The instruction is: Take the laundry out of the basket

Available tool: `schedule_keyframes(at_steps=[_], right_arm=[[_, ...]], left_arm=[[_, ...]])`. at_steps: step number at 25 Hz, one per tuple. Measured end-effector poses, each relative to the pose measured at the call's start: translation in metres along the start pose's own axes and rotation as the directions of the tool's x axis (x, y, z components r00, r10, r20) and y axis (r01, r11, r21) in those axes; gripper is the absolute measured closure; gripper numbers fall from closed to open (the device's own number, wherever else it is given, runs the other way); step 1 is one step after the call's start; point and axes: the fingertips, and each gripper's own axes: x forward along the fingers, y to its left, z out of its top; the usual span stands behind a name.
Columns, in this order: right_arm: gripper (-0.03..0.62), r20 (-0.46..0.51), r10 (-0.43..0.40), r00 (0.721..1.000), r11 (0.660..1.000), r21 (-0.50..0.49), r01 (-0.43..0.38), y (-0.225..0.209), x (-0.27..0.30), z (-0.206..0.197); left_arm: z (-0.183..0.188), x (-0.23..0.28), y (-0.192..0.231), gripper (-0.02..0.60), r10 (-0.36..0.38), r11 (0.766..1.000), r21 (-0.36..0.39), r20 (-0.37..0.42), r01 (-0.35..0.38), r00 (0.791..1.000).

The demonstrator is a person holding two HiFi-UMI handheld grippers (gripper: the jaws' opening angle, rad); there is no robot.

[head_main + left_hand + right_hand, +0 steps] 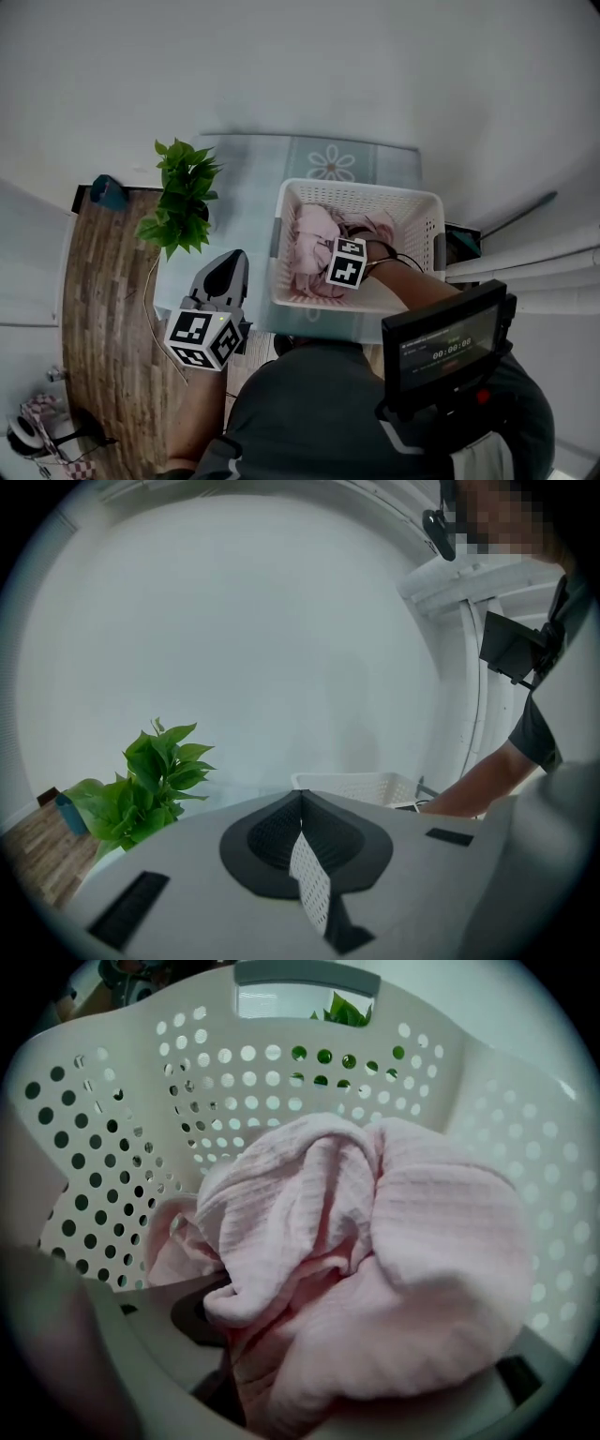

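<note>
**Pink laundry in the basket, right gripper's jaws set wide around it**

The laundry (375, 1241) is a pale pink, ribbed cloth, crumpled into soft folds inside the white perforated basket (187, 1101). In the head view it fills the left half of the basket, right of centre frame, its long axis running top to bottom. No end points anywhere distinct. The right gripper (339, 264) reaches into the basket with jaws wide apart. The cloth lies heaped between and over them, one fold draped onto the left pad. The left gripper (302, 799) is outside the basket at lower left of the head view, jaws together and empty.
</note>
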Motion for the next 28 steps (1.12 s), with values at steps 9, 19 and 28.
schedule_keyframes(at_steps=[9,19,28], right_arm=[[0.329,0.078,-0.068,0.995,0.994,0.092,0.061,-0.001,-0.011,0.001],[0.368,0.26,-0.091,0.961,0.971,0.236,0.028,-0.015,-0.05,0.014],[0.368,0.473,-0.202,0.857,0.959,0.272,0.076,-0.028,-0.124,0.035]], left_arm=[[0.008,-0.018,-0.006,0.574,0.03,0.999,0.019,0.027,-0.031,0.999],[0.016,-0.059,0.019,0.573,0.155,0.988,0.0,0.081,-0.156,0.985],[0.012,-0.051,0.008,0.574,0.15,0.989,0.001,0.067,-0.15,0.986]])
